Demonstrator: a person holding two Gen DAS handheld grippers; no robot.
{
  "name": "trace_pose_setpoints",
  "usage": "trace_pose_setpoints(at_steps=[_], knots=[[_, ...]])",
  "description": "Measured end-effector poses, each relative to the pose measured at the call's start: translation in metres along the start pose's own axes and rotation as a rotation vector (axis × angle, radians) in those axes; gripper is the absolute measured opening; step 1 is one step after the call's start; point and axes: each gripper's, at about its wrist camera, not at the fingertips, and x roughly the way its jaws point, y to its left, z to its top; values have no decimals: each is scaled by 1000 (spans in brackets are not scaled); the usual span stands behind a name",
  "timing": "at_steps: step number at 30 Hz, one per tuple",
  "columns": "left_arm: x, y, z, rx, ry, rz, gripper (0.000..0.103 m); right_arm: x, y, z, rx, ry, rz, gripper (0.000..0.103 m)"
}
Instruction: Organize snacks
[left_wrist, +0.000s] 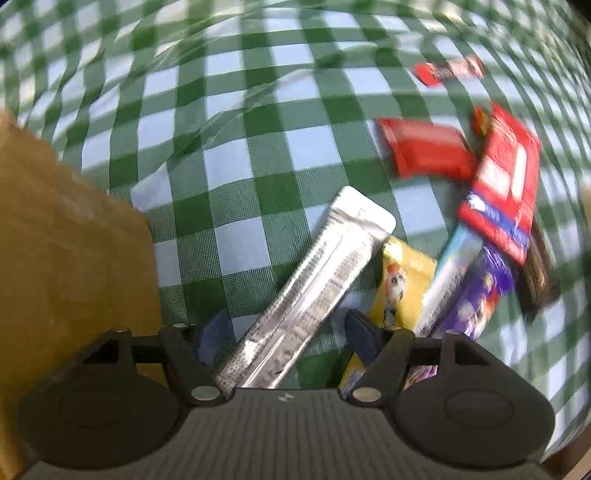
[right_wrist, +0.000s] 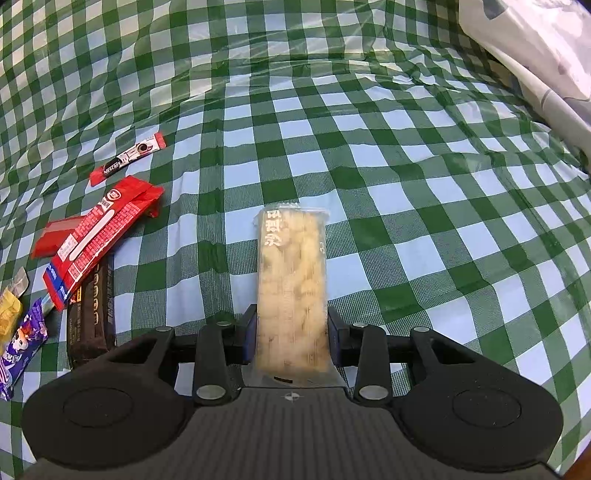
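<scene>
My left gripper (left_wrist: 286, 330) is open around the near end of a silver snack bar (left_wrist: 314, 288), which lies slanted on the checked cloth without touching either pad. My right gripper (right_wrist: 291, 334) is shut on a clear-wrapped beige snack bar (right_wrist: 291, 280) that points away from me. A pile of snacks lies to the right in the left wrist view: yellow packet (left_wrist: 400, 280), purple packet (left_wrist: 476, 299), pale blue stick (left_wrist: 450, 273), red-and-blue pack (left_wrist: 506, 184), red wrapper (left_wrist: 428, 149), dark bar (left_wrist: 537, 280), Nescafe stick (left_wrist: 452, 70).
A brown cardboard box (left_wrist: 70, 251) stands at the left of the left wrist view. The same pile shows at the left of the right wrist view, with the red pack (right_wrist: 96, 240) and dark bar (right_wrist: 92, 314). A white plastic bag (right_wrist: 535, 48) lies far right. A green checked cloth (right_wrist: 406, 184) covers the table.
</scene>
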Motion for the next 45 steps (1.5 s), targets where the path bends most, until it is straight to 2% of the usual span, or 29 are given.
trace_pose_setpoints(at_steps=[1,2,3,4,8,11,16,20,27,32,37,45], knots=[[-4,1,0,0,-9,-13,44,0,0,0,2,-2,2,38],[-8,-1,0,17,-19,-23,30,0,-1,0,4,-3,6,38],[-12,-2,-2,26,-10,-22,20,0,-2,0,8,-5,8,38],[-15,-2,-4,18,0,-28,18,-1,-2,-1,12,-7,10,38],[-45,-3,-22,4,-42,-72,17,-14,-2,-4,57,-40,-21,38],[-82,-2,-41,-3,-87,-97,17,-42,0,-8,107,-82,-25,38],[-147,-5,-85,10,-155,-62,18,-110,25,-29,150,-154,68,38],[-181,3,-132,30,-161,-49,18,-156,63,-62,155,-138,198,38],[-234,48,-222,6,-210,33,18,-222,146,-119,76,-82,388,38],[-257,85,-280,-41,-255,79,18,-270,206,-159,-47,-46,505,38],[-274,111,-327,-92,-307,81,18,-306,245,-189,-144,-46,544,38],[-295,130,-371,-154,-380,45,18,-348,265,-208,-230,-118,529,38]])
